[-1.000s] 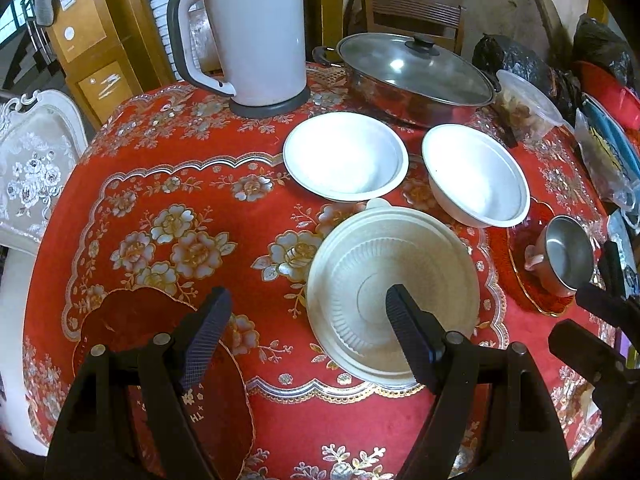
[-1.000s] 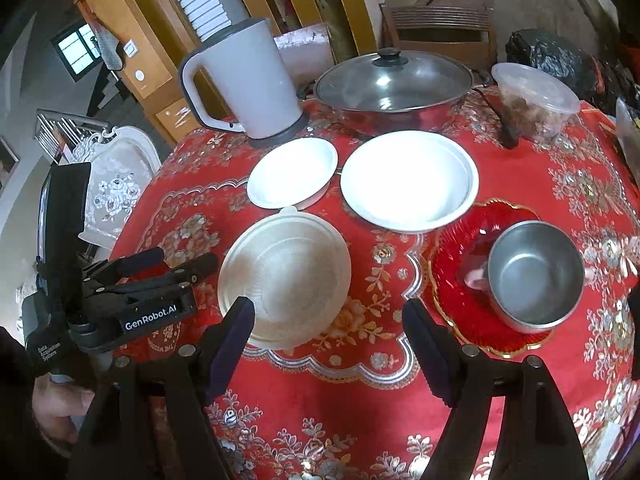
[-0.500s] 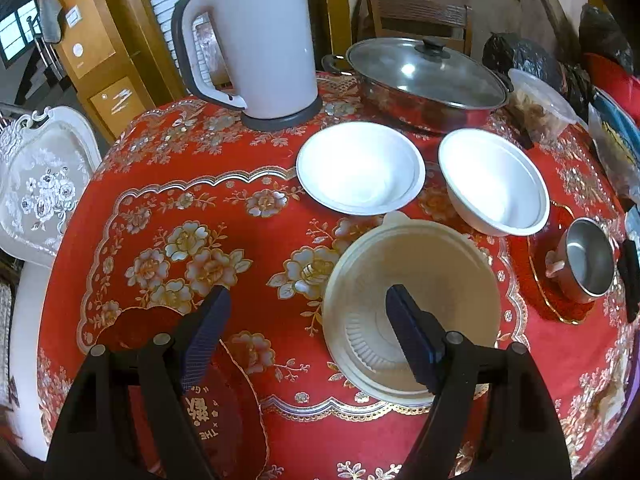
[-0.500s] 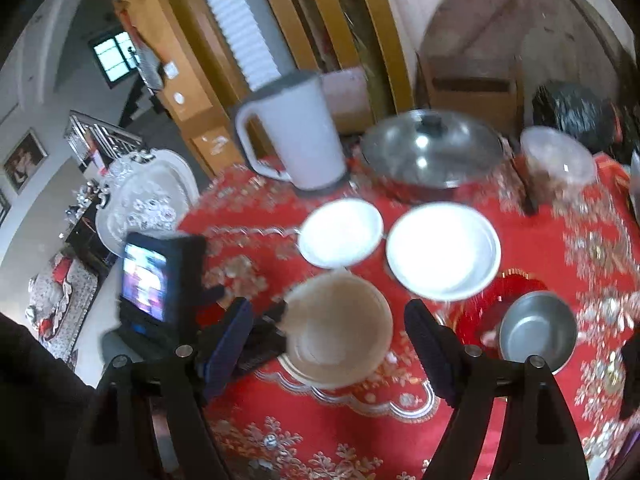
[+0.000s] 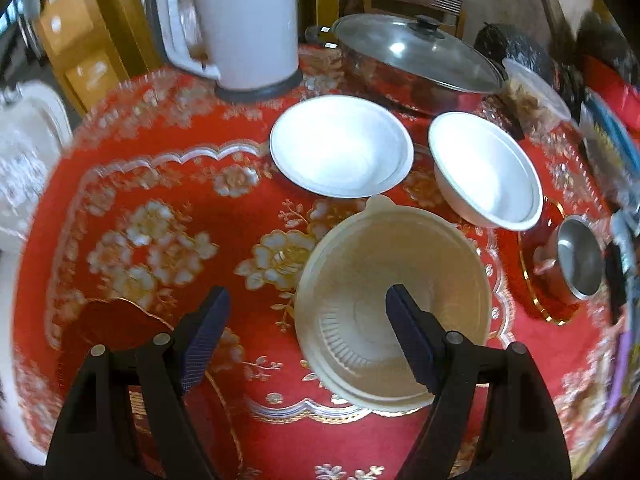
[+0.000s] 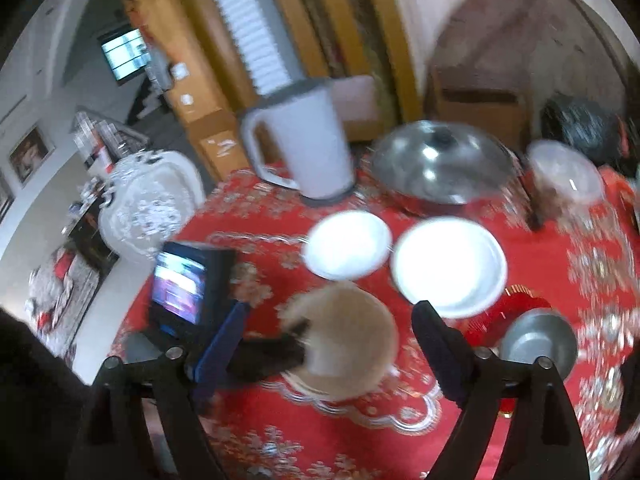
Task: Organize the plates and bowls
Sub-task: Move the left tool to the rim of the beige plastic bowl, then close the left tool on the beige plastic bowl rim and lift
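A beige plastic bowl (image 5: 394, 280) sits on the red cloth near the front. My left gripper (image 5: 306, 320) is open and straddles its left rim, the right finger over the inside and the left finger outside. Behind it lie a white plate (image 5: 340, 144) and a white bowl (image 5: 486, 172). A steel bowl (image 5: 580, 256) rests on a red plate (image 5: 536, 304) at the right. The blurred right wrist view shows my right gripper (image 6: 332, 320) open, high above the beige bowl (image 6: 352, 344), with the left gripper (image 6: 298, 340) at that bowl's left edge.
A white kettle (image 5: 236, 20) and a lidded steel pot (image 5: 416, 56) stand at the back of the round table (image 5: 160, 208). Another red plate (image 5: 112, 328) lies under the left finger. A clear lidded tub (image 5: 536, 88) and bags crowd the right edge.
My left gripper has moved forward and lower onto the beige bowl's left rim. The right gripper has risen and pulled back, so its view takes in more of the room.
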### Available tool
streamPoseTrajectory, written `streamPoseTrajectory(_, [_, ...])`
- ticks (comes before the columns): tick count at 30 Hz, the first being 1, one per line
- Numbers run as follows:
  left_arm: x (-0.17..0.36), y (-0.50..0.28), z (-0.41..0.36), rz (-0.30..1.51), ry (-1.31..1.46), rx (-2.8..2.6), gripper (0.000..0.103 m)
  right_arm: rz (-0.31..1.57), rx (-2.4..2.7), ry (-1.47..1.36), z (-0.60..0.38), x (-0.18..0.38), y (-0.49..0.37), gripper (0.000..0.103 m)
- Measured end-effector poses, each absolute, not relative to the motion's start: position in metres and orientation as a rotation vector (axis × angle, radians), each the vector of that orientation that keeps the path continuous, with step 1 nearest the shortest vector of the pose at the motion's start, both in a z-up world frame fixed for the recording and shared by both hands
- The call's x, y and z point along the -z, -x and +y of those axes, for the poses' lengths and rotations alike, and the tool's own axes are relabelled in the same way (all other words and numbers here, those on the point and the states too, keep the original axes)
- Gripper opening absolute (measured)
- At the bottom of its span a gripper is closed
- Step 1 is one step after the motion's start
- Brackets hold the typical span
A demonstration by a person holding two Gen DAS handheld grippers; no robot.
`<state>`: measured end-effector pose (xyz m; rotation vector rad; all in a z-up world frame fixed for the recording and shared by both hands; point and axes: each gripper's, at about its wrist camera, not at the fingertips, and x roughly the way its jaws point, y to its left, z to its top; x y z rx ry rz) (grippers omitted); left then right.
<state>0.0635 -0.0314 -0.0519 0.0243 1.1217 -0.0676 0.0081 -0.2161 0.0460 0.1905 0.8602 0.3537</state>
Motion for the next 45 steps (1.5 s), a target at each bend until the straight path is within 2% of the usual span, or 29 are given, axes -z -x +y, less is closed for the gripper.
streamPoseTrajectory(3, [0.059, -0.073, -0.028, 1.151, -0.013, 0.059, 0.08, 1.001, -0.291, -0.254, -0.235, 0.001, -0.027, 0.088])
streamPoseTrajectory(8, [0.071, -0.079, -0.025, 1.206, 0.015, 0.055, 0.08, 1.097, -0.299, -0.34, -0.241, 0.046, -0.041, 0.087])
streamPoseTrajectory(11, [0.075, -0.082, -0.025, 1.221, 0.016, 0.059, 0.08, 1.11, -0.319, -0.353, -0.237, 0.055, -0.047, 0.086])
streamPoseTrajectory(15, [0.078, -0.083, -0.026, 1.236, 0.016, 0.068, 0.08, 1.155, -0.328, -0.37, -0.231, 0.066, -0.054, 0.075])
streamPoseTrajectory(20, [0.087, -0.087, -0.026, 1.264, 0.008, 0.071, 0.08, 1.197, -0.34, -0.377, -0.227, 0.083, -0.064, 0.073])
streamPoseTrajectory(28, [0.095, -0.089, -0.028, 1.292, 0.001, 0.078, 0.08, 1.227, -0.356, -0.372, -0.225, 0.093, -0.07, 0.059])
streamPoseTrajectory(45, [0.104, -0.09, -0.037, 1.319, -0.039, 0.081, 0.08, 1.271, -0.371, -0.382, -0.221, 0.107, -0.078, 0.052])
